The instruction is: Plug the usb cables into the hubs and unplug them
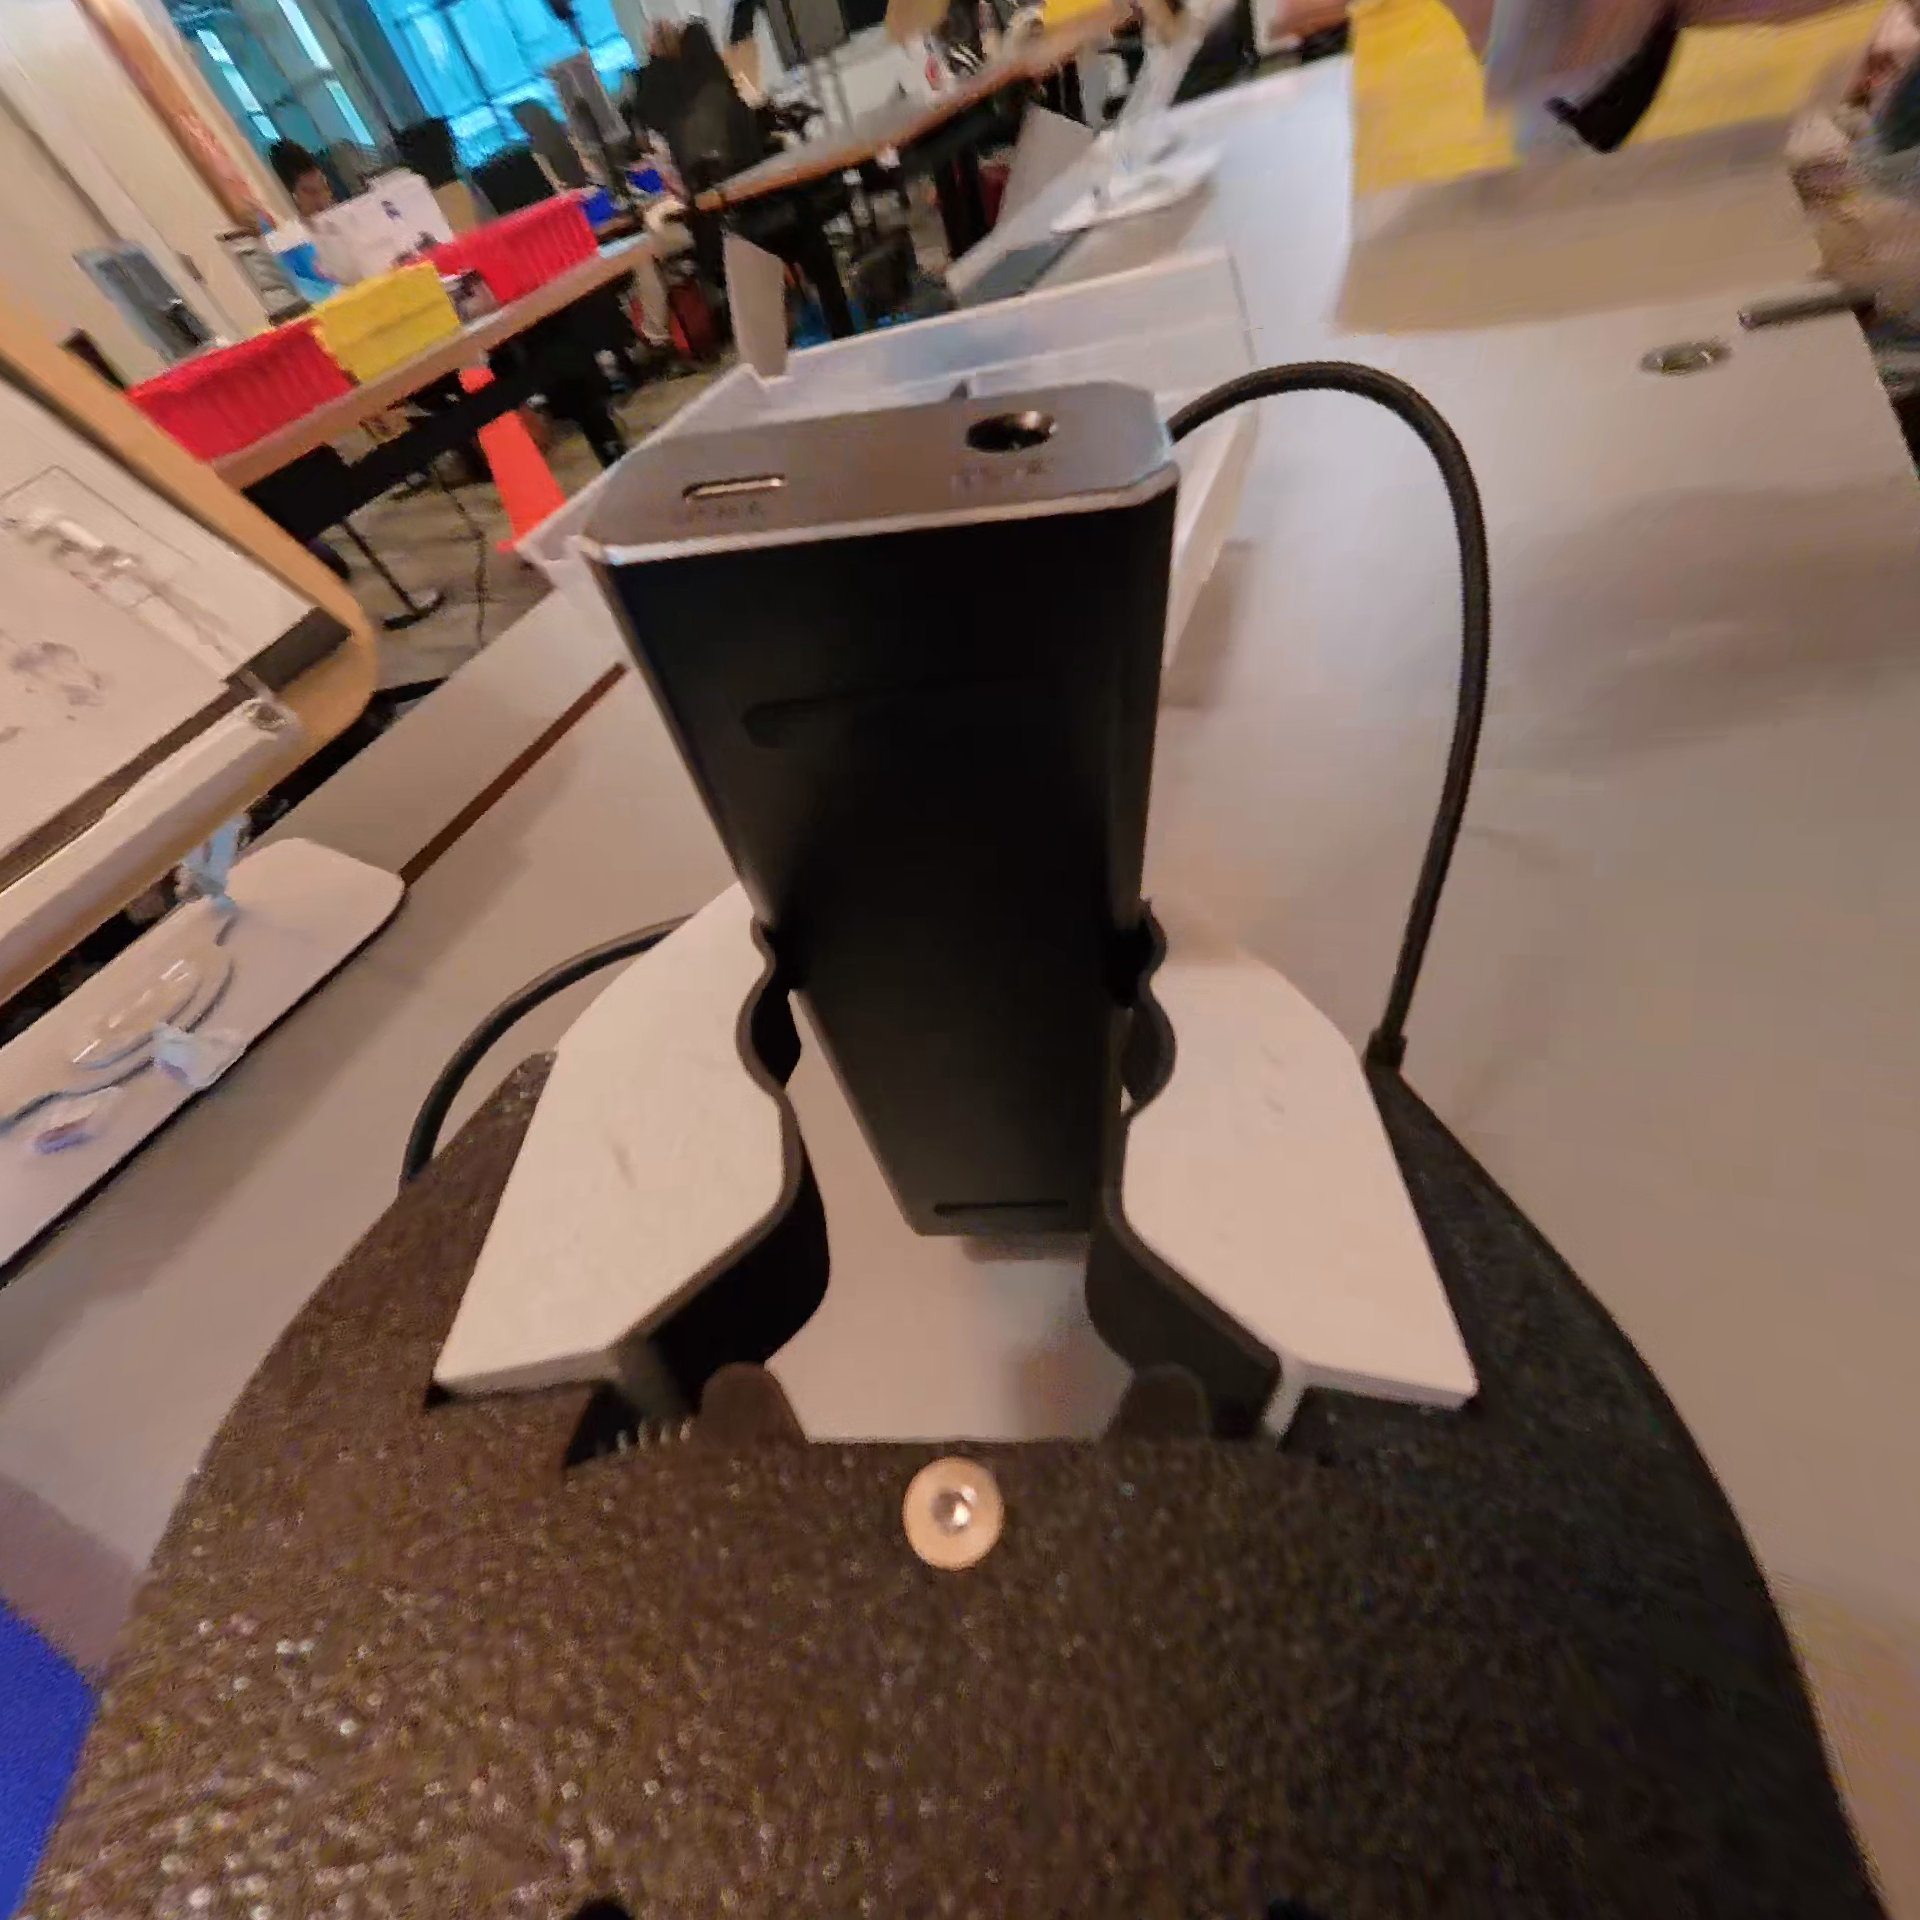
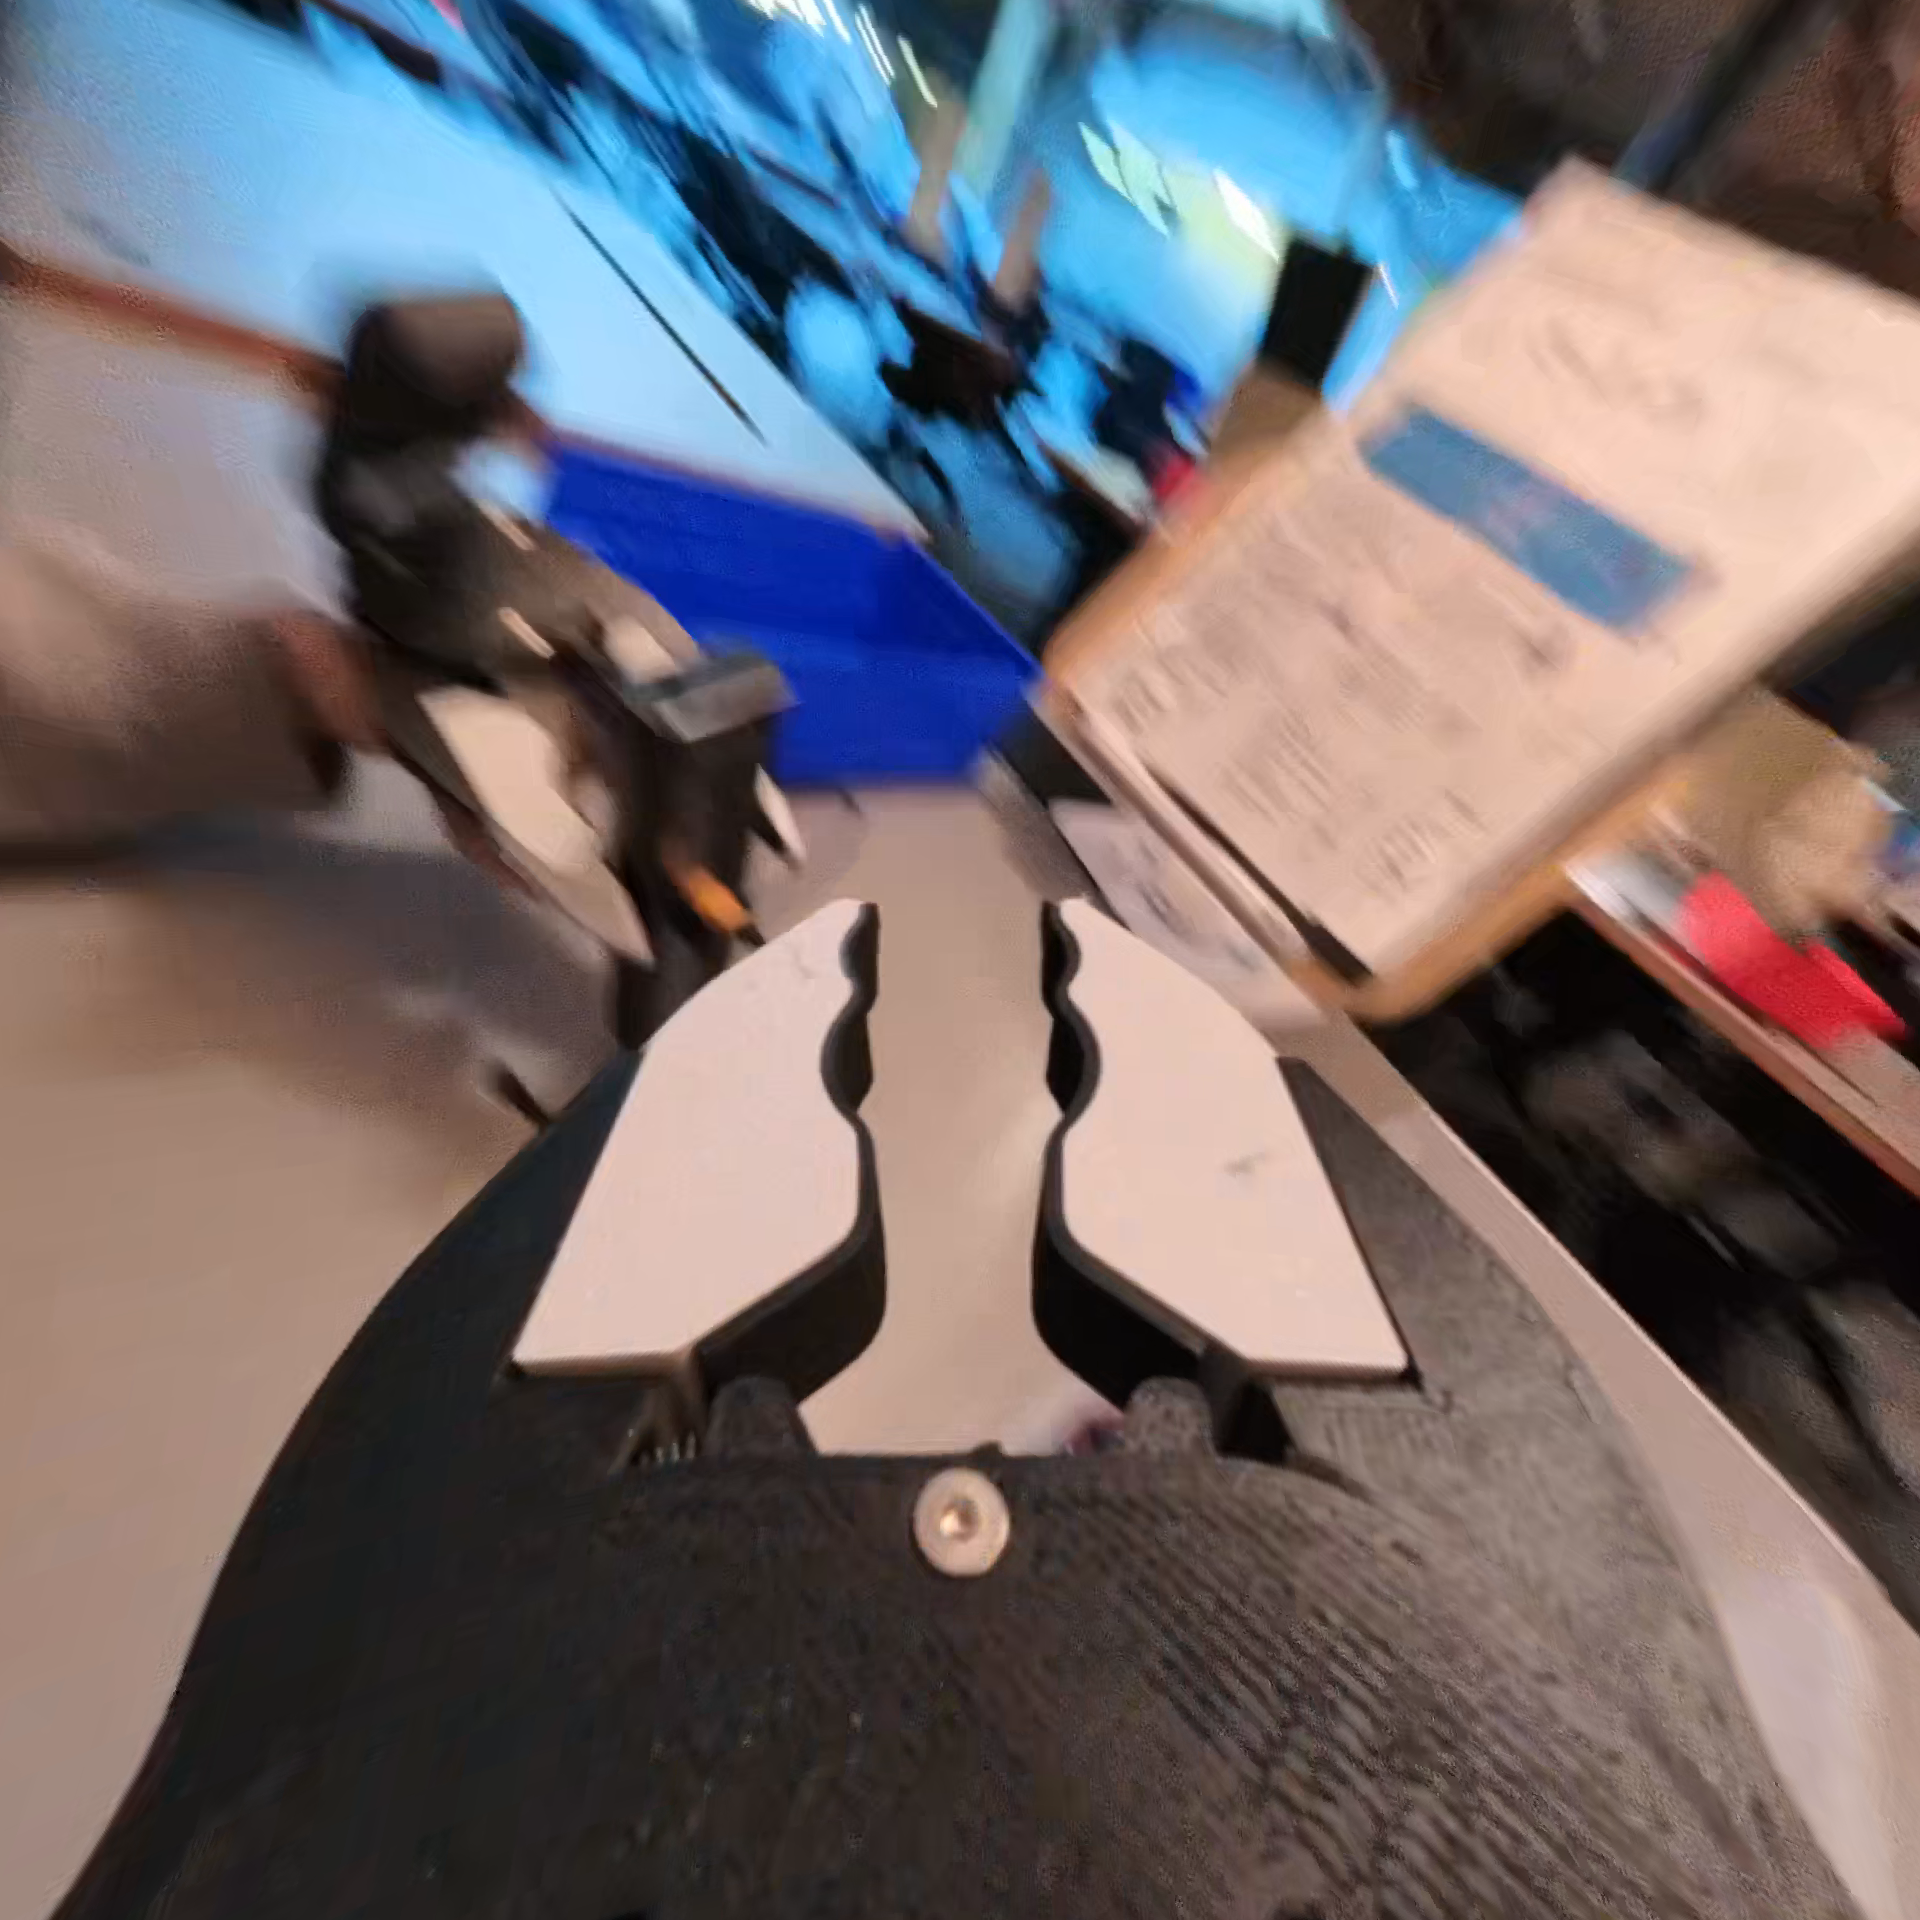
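Note:
My left gripper (image 1: pixel 956 956) is shut on a black USB hub (image 1: pixel 914 748) with a grey end face and holds it upright above the grey table (image 1: pixel 1610 831). The end face shows a slot port and a round socket. A black braided cable (image 1: pixel 1460 644) arcs from behind the hub's top right down to the gripper's right side. Another black cable (image 1: pixel 499 1029) loops at the left finger. My right gripper (image 2: pixel 958 920) is open and empty over the table. The blurred right wrist view shows the left gripper (image 2: pixel 582 748) with the hub (image 2: pixel 707 696) at the far left.
A white open box (image 1: pixel 1039 332) stands behind the hub. A yellow-and-white box (image 1: pixel 1423 125) is at the back right. A tilted paper board (image 1: pixel 125 623) stands to the left, also in the right wrist view (image 2: pixel 1455 582). A blue bin (image 2: pixel 831 613) is beyond.

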Demonstrator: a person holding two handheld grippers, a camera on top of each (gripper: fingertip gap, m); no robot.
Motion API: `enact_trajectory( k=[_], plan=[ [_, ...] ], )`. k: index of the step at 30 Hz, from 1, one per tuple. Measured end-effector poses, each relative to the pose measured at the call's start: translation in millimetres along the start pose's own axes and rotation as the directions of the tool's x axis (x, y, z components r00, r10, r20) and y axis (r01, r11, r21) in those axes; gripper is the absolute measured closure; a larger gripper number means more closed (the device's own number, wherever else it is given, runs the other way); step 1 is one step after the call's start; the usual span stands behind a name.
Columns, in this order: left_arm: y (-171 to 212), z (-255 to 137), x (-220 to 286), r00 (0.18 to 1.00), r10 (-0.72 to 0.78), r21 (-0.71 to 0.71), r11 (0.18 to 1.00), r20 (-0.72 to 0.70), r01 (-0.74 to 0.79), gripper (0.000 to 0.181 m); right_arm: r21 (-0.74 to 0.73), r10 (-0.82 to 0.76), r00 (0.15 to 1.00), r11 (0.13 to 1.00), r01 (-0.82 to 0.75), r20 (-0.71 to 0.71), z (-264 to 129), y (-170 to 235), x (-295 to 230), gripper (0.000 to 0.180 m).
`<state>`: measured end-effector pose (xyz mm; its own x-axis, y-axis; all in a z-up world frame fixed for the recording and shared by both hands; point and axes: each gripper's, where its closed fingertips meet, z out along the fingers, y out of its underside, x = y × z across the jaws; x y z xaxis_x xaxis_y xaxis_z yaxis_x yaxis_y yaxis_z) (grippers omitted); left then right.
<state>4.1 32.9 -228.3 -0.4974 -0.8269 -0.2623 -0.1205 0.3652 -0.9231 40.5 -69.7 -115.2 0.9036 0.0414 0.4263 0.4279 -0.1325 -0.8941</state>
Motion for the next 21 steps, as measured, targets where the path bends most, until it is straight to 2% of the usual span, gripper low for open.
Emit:
enact_trajectory(
  k=[1, 2, 5, 7, 10, 14, 21],
  plan=[
    [0, 2, 7, 0.999, 0.022, -0.002, 1.000, -0.032, -0.023, 0.119, 0.076, 0.012, 0.993, 0.997, -0.021, 0.116, 8, -14, -22, 0.152],
    [-1, 4, 14, 0.997, 0.036, 0.000, 0.999, -0.072, -0.036, 0.119, 0.088, 0.018, 0.973, 0.995, -0.039, 0.229, 18, -16, -43, 0.151],
    [-6, 6, 33, 0.984, 0.073, 0.044, 0.997, -0.164, -0.067, 0.119, -0.103, 0.032, 0.934, 0.995, 0.005, 0.356, 53, 26, -70, 0.150],
    [-9, 7, 40, 0.977, 0.078, 0.073, 0.995, -0.199, -0.065, 0.119, -0.138, 0.072, 0.888, 0.990, -0.010, 0.455, 63, 40, -89, 0.150],
    [-10, 4, 46, 0.967, 0.075, 0.120, 0.992, -0.243, -0.047, 0.119, -0.195, 0.095, 0.896, 0.981, -0.009, 0.434, 72, 55, -90, 0.151],
    [-14, 0, 46, 0.961, 0.048, 0.182, 0.983, -0.272, 0.003, 0.119, -0.162, 0.158, 0.848, 0.983, -0.086, 0.506, 69, 49, -101, 0.161],
    [-19, -7, 47, 0.955, 0.057, 0.239, 0.971, -0.293, 0.016, 0.119, -0.165, 0.186, 0.834, 0.979, -0.116, 0.519, 73, 47, -109, 0.164]
  ],
)
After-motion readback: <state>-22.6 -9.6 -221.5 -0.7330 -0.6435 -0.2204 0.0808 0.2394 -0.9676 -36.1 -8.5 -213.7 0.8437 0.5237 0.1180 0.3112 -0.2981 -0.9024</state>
